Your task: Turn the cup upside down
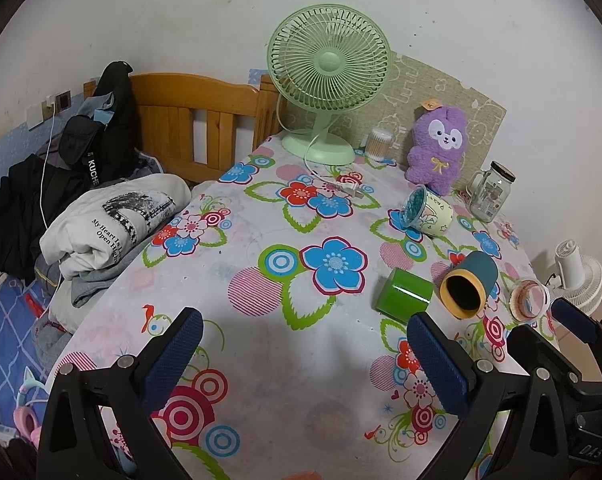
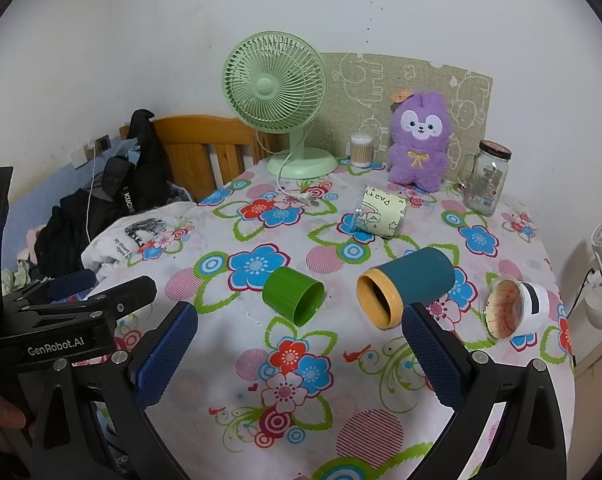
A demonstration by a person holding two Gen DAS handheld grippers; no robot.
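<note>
Several cups lie on their sides on the floral tablecloth (image 2: 301, 400). A green cup (image 2: 293, 295) (image 1: 404, 294) lies with its mouth toward the front right. A teal cup with a yellow rim (image 2: 405, 286) (image 1: 468, 284) lies beside it. A clear cup with a white base (image 2: 515, 310) (image 1: 528, 298) lies at the right. A pale printed cup (image 2: 381, 211) (image 1: 427, 213) lies farther back. My left gripper (image 1: 305, 340) is open and empty, short of the cups. My right gripper (image 2: 299, 334) is open and empty, just in front of the green and teal cups.
A green desk fan (image 2: 277, 92), a cotton-swab jar (image 2: 361, 150), a purple plush toy (image 2: 419, 140) and a glass mug jar (image 2: 485, 178) stand along the back. The fan's cord and plug (image 2: 305, 199) lie on the cloth. A bed with clothes (image 1: 81, 200) is to the left.
</note>
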